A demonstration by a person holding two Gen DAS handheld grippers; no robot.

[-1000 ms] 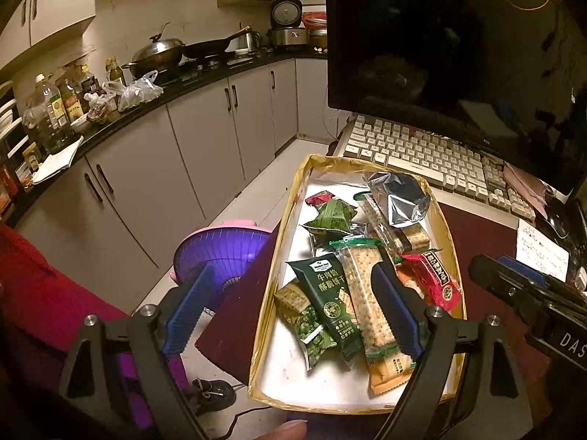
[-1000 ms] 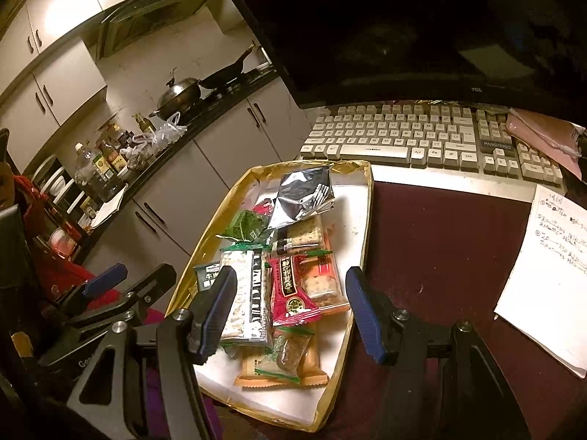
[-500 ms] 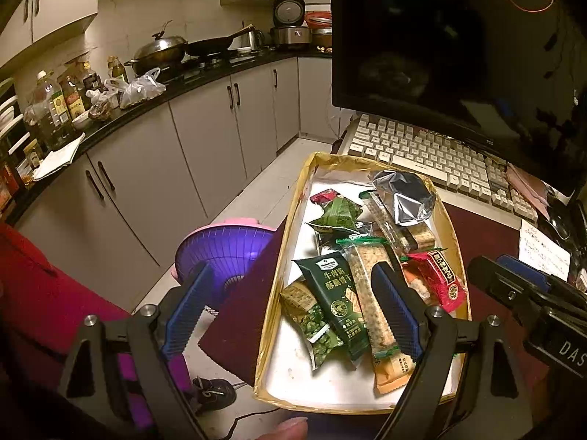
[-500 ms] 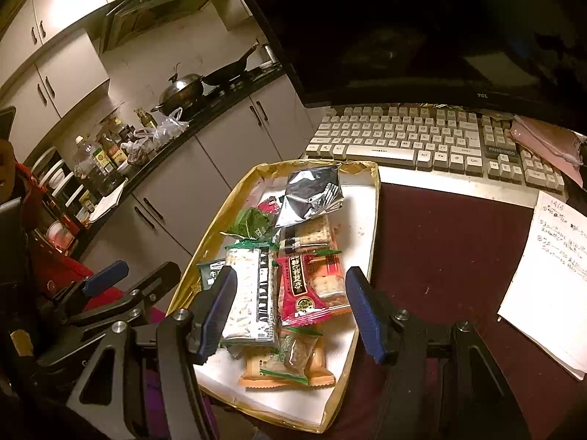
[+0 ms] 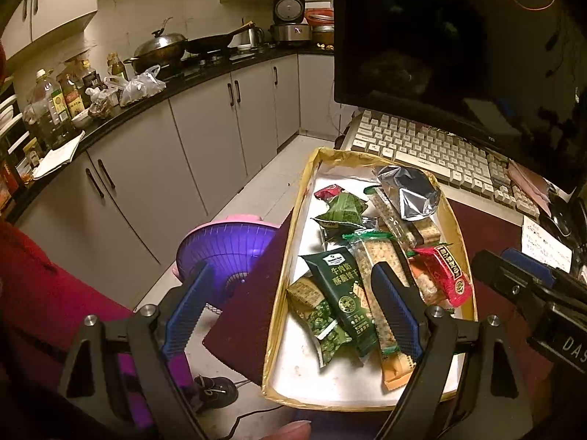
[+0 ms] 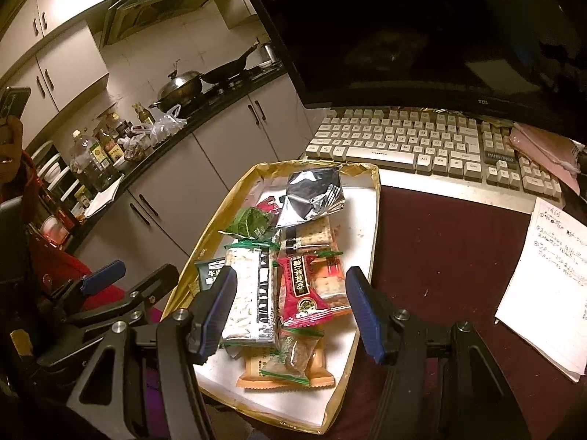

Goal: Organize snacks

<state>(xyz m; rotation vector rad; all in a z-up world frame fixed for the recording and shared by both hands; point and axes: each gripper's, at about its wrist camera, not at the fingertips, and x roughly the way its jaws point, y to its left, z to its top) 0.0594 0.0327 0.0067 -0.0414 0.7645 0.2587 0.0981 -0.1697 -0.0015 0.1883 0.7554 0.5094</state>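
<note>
A gold-rimmed white tray (image 5: 298, 220) (image 6: 370, 227) on the desk holds several snack packs: a silver foil bag (image 5: 407, 190) (image 6: 312, 194), green wrapped packs (image 5: 343, 209) (image 6: 249, 222), a dark green biscuit pack (image 5: 339, 289), a long cracker pack (image 5: 378, 264) (image 6: 253, 293), a red pack (image 5: 445, 275) (image 6: 299, 286) and an orange pack (image 6: 282, 374). My left gripper (image 5: 290, 311) is open and empty above the tray's near left edge. My right gripper (image 6: 290, 311) is open and empty above the tray's near end.
A keyboard (image 5: 429, 150) (image 6: 422, 143) and a dark monitor (image 6: 422, 33) stand behind the tray. A paper note (image 6: 543, 278) lies on the maroon mat (image 6: 440, 256) at right. A purple fan (image 5: 223, 249) sits on the floor at left, by kitchen cabinets (image 5: 146, 168).
Both views have shifted slightly: the tray sits a little further right in the left wrist view and a little closer in the right wrist view. Both grippers stay open.
</note>
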